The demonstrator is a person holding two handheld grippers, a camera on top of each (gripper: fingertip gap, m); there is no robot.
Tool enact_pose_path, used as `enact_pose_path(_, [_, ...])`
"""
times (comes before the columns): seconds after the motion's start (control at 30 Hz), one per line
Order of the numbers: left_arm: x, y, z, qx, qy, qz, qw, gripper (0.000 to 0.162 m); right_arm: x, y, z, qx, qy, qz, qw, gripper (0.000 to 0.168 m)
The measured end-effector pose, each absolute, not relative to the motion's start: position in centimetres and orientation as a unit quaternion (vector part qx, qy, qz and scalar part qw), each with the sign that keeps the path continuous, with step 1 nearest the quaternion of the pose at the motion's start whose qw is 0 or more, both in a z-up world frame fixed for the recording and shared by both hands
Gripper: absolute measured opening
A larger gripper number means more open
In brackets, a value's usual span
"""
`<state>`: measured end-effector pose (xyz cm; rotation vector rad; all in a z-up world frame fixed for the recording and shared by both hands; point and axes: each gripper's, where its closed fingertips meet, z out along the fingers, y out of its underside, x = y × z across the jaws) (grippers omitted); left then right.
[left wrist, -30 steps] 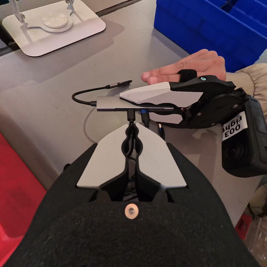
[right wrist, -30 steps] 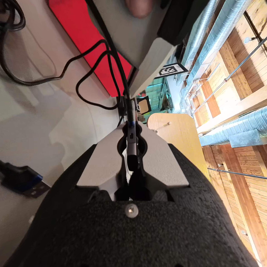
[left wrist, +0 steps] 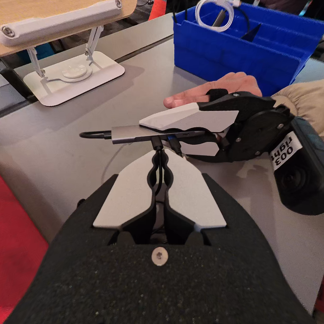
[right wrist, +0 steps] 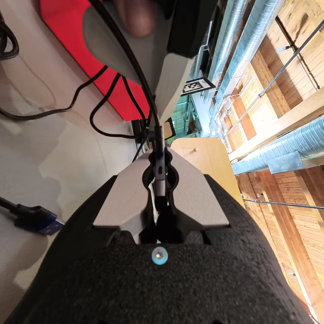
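My right gripper [left wrist: 157,135] is shut on a flat grey hub [left wrist: 126,134] and holds it level above the grey table [left wrist: 70,140]. A black plug [left wrist: 156,142] and a blue-tipped plug [left wrist: 173,142] sit in the hub's near edge. My left gripper [left wrist: 159,153] is shut on the black cable [left wrist: 159,168] just below the black plug. In the right wrist view my right gripper [right wrist: 159,154] holds the hub [right wrist: 160,177] edge-on. The cable [right wrist: 140,70] runs up along the left gripper's fingers [right wrist: 175,84].
A blue bin [left wrist: 236,49] holding a white coiled cable [left wrist: 215,15] stands at the back right. A white stand [left wrist: 73,77] is at the back left. A red surface [left wrist: 15,228] lies beyond the table's left edge. A loose blue-tipped plug [right wrist: 40,222] lies on the table. Spacing between my two grippers at the tips: around 4 cm.
The left wrist view has tilted up and shows more of the stand and the bin. The hub's short tail cable now curls behind it. Both grips are unchanged.
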<state>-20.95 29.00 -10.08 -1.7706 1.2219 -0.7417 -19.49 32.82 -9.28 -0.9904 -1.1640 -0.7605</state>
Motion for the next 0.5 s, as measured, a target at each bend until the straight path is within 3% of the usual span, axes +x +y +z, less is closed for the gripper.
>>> enact_pose_path(0.5, [-21.5, 29.2, -10.9, -0.704, 0.494, -0.290, 0.420, 0.003, -19.7, 33.2, -10.4, -0.482, -0.509, -0.289, 0.652, 0.010])
